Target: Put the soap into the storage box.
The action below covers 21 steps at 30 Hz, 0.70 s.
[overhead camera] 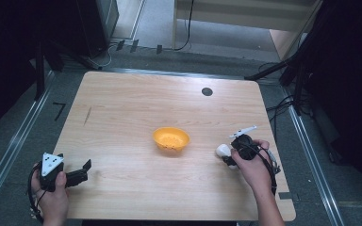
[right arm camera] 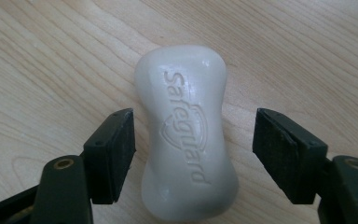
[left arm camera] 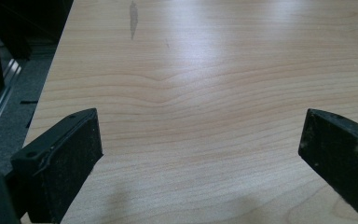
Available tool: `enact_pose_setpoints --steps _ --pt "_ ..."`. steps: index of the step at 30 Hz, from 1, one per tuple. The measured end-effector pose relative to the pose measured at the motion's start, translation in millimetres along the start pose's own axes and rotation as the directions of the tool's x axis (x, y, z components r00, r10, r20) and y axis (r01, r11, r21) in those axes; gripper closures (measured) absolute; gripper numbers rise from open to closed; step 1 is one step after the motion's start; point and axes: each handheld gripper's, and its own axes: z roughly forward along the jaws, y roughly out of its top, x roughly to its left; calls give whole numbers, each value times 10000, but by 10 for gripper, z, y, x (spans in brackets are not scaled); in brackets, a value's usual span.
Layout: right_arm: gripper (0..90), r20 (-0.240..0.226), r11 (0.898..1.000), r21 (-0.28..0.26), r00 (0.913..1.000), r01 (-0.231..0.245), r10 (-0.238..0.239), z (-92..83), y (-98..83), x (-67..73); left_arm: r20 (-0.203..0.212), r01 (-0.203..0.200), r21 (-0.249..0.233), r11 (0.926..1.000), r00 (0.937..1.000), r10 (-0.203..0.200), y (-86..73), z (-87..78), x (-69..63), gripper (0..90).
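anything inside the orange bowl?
In the high view the orange bowl looks empty: bare orange interior with a few small dark marks near the bottom, too small to identify. The near wall hides a sliver of the inside.

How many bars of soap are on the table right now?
1. The white soap bar lies on the table, right of the orange bowl, between the open right tongs.

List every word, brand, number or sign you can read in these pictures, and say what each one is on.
"Safeguard", pressed in relief along the top face of the white soap bar, with a shield-like emblem curving around the middle of the word.
No other text can be read: the orange bowl, the wooden table and the black gripper pads bear no lettering.
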Motion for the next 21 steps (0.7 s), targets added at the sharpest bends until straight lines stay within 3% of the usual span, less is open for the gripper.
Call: enact_pose_setpoints --steps 15,21 --pt "446 -312 9980 625 9995 70 -50 159 43 -14 30 2 18 10000 10000 -2 1 0 1 0" --pt "491 -414 9984 567 9991 -48 71 180 36 -29 28 -10 17 10000 10000 10 1 0 3 0"
